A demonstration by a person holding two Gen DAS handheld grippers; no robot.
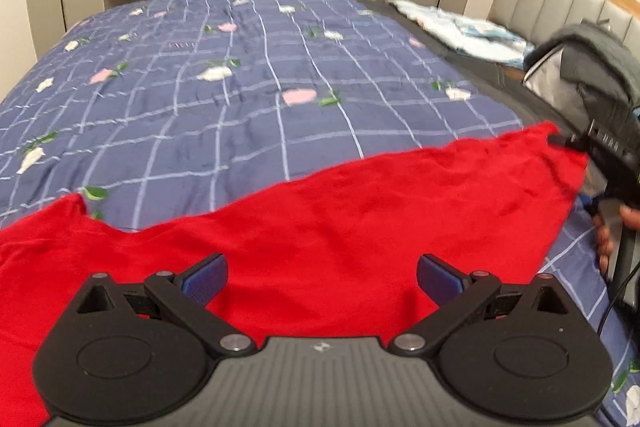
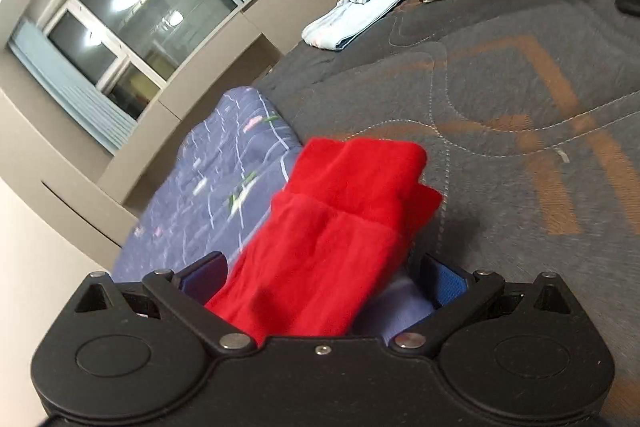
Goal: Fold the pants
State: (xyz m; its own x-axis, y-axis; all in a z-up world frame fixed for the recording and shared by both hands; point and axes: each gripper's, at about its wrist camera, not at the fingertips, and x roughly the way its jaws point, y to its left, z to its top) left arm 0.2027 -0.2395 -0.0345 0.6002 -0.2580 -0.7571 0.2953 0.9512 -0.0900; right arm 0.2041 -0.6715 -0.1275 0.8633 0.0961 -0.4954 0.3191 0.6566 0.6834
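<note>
the left gripper [image 1: 322, 277] hangs with its blue-padded jaws spread wide and nothing between them, poised low over the red pants [image 1: 320, 223], which lie across the near edge of a bed on a blue checked floral quilt [image 1: 224, 87]. the right gripper [image 2: 324, 277] also shows its jaws apart, with a bunched red hem of the pants [image 2: 340, 211] lying in the gap; neither pad appears to press the cloth, so it reads as released rather than clamping. seen from the left wrist, the right gripper [image 1: 560, 141] sits at the far right corner of the garment, a hand [image 1: 608, 239] on its handle. the cloth looks doubled at that end, suggesting at least one fold is made, though edges are uneven and blurred. further folds and smoothing appear to remain. beyond lie a grey quilted mattress [image 2: 500, 99] and pale blue folded laundry [image 2: 360, 11].
</note>
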